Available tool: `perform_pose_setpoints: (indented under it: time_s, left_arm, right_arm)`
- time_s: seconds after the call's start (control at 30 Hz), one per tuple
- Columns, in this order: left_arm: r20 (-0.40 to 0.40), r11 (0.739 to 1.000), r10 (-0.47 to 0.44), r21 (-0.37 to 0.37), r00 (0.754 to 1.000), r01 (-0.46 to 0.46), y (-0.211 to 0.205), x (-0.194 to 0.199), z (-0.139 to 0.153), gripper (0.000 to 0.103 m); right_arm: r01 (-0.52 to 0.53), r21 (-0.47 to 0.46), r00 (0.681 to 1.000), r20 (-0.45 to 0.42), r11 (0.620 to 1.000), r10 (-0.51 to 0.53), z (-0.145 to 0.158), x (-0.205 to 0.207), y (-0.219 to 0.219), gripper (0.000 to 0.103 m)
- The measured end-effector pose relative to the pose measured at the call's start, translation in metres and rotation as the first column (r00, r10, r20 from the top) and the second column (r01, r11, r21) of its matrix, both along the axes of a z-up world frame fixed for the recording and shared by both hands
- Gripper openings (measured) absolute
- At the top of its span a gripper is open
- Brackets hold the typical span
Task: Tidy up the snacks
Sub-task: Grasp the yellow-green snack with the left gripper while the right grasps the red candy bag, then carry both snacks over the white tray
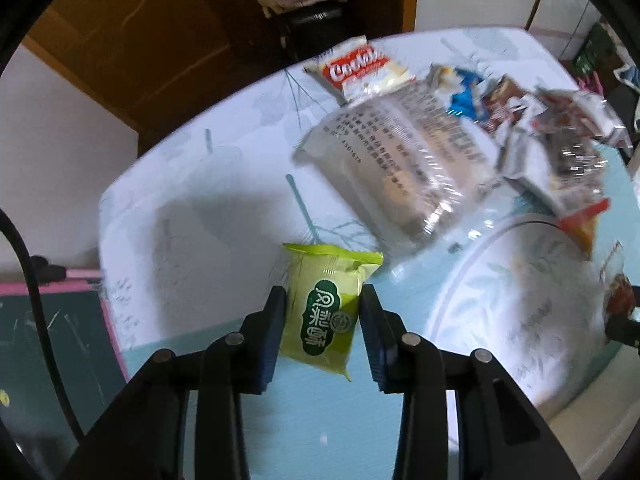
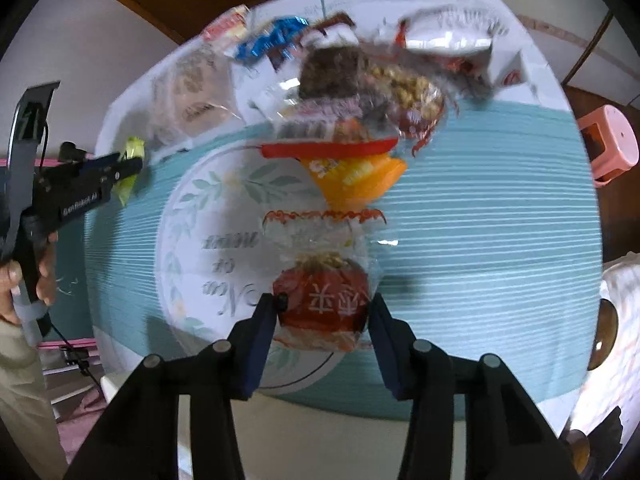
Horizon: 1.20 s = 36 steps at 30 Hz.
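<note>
- The left gripper (image 1: 323, 312) held a yellow-green pineapple cake packet (image 1: 325, 312) pinched between its two blue-padded fingers (image 1: 272, 332), the wrapper standing upright with its crimped top edge above the fingertips and its lower corner hanging below them.
- From the right wrist view, the same packet (image 2: 130, 168) showed at the tip of the left gripper (image 2: 128, 168) at the table's left edge, the tool gripped by a bare hand (image 2: 28, 280).
- The right gripper (image 2: 324, 312) clasped a red-labelled clear snack bag (image 2: 323, 304) at its lower half, one finger on each side, above the round leaf-printed plate (image 2: 208, 216).
- An orange snack packet (image 2: 356, 178) lay just beyond that bag, at the plate's far rim.
- Further back on the teal-striped tablecloth (image 2: 480, 208), a blurred heap of snacks included a clear bag of printed text (image 1: 404, 160), a red-and-white Cookies packet (image 1: 360, 70), a blue wrapper (image 2: 272, 40) and a bag of yellow nuts (image 2: 412, 88).
- A pink stool (image 2: 608, 140) stood off the table's right side.
</note>
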<state>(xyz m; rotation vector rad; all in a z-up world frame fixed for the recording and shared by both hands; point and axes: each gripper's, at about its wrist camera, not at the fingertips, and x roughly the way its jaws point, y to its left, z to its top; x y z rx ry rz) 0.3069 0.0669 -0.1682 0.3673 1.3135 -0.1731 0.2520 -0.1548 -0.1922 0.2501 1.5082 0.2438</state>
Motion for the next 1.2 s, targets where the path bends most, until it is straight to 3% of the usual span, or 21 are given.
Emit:
perform_pose_setpoints:
  time_s: [0.23,0.43,0.63,0.93,1.03,1.2]
  left_arm:
    - [0.157,0.999,0.034,-0.029,0.987,-0.029,-0.001,-0.065,0.098,0.035]
    - [0.276,0.987,0.063,-0.158,0.959,-0.020,-0.007,-0.147,0.194,0.035]
    - [0.322,0.957,0.070,-0.288,0.944,0.027,-0.031,-0.218,0.249,0.036]
    - [0.348,0.932,0.057,-0.355,0.936,0.075,-0.060,-0.302,0.262,0.036]
    - [0.350,0.929,0.059,-0.362,0.935,0.077,-0.063,-0.319,0.251,0.036]
    - [0.365,0.934,0.091,-0.353,0.927,0.047,-0.068,-0.346,0.220,0.036]
  right_arm:
    - [0.004,0.038,0.990,0.142,0.999,-0.009,0.066,-0.026,-0.013,0.047]
    - [0.007,0.051,0.957,0.290,0.999,-0.022,0.131,-0.074,-0.022,0.047]
    - [0.015,0.079,0.909,0.413,0.997,-0.046,0.191,-0.123,-0.035,0.047]
    - [-0.019,0.049,0.811,0.585,0.999,-0.013,0.251,-0.199,-0.042,0.047]
    - [-0.014,0.039,0.784,0.620,0.999,-0.013,0.255,-0.218,-0.046,0.047]
    - [-0.001,0.021,0.769,0.639,1.000,-0.013,0.239,-0.242,-0.046,0.047]
